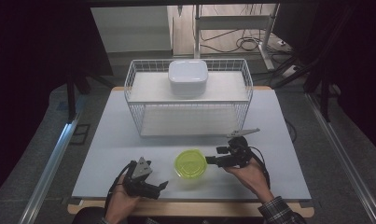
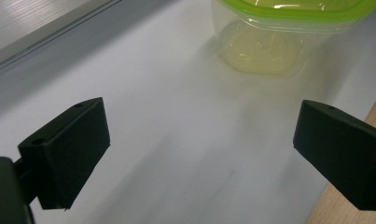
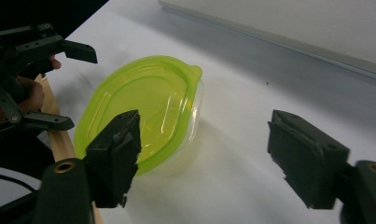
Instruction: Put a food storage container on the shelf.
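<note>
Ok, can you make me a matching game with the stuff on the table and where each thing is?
Things:
1. white box
2. green-lidded tub
3. wire basket
4. left gripper

Places or states:
A. near the table's front edge, jaws open and empty
B. on top of the wire basket
C. between the two grippers
D. at the back of the table

Pairs: 1-B, 2-C, 3-D, 4-A

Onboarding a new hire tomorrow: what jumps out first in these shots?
The clear container with the bright green lid stands out at the near middle of the pale table, between the open left gripper and the open right gripper, neither touching it. Behind it, a white wire basket sits at the far side of the table, with a white lidded box on top.
</note>
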`<act>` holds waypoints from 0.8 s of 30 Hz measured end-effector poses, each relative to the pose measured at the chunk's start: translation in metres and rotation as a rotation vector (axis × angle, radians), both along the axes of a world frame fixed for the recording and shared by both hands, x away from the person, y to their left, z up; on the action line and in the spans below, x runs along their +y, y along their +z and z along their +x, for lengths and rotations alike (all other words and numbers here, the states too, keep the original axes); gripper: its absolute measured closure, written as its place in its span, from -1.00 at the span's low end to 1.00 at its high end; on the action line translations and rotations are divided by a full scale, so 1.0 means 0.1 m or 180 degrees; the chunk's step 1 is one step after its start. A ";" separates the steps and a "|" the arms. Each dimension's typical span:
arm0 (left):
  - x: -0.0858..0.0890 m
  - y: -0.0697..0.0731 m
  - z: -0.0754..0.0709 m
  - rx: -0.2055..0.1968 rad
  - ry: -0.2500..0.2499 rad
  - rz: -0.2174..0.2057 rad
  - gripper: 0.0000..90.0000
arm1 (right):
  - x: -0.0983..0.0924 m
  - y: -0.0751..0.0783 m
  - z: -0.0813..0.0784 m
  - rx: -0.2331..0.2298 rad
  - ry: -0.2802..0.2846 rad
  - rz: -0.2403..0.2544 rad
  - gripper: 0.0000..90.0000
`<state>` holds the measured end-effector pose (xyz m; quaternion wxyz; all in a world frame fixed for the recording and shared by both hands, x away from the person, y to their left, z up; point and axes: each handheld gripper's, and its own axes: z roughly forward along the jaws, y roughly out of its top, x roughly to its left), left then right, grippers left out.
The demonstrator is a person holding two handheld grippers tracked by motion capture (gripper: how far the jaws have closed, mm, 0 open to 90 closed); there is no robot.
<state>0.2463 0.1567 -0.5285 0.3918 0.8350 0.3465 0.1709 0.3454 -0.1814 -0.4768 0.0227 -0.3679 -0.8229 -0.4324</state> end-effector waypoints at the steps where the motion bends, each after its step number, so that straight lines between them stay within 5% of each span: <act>1: 0.00 0.00 0.00 -0.0006 -0.0005 0.0006 -0.92 | 0.01 0.00 0.01 0.0011 0.0022 -0.0005 -0.36; 13: -0.02 0.00 -0.01 -0.0027 -0.0039 0.0071 -0.92 | 0.16 -0.07 0.21 0.0442 0.0111 0.0120 0.20; 24: -0.04 -0.01 -0.02 -0.0063 -0.0085 0.0122 -0.91 | 0.24 -0.21 0.36 0.0862 0.0182 0.0239 0.53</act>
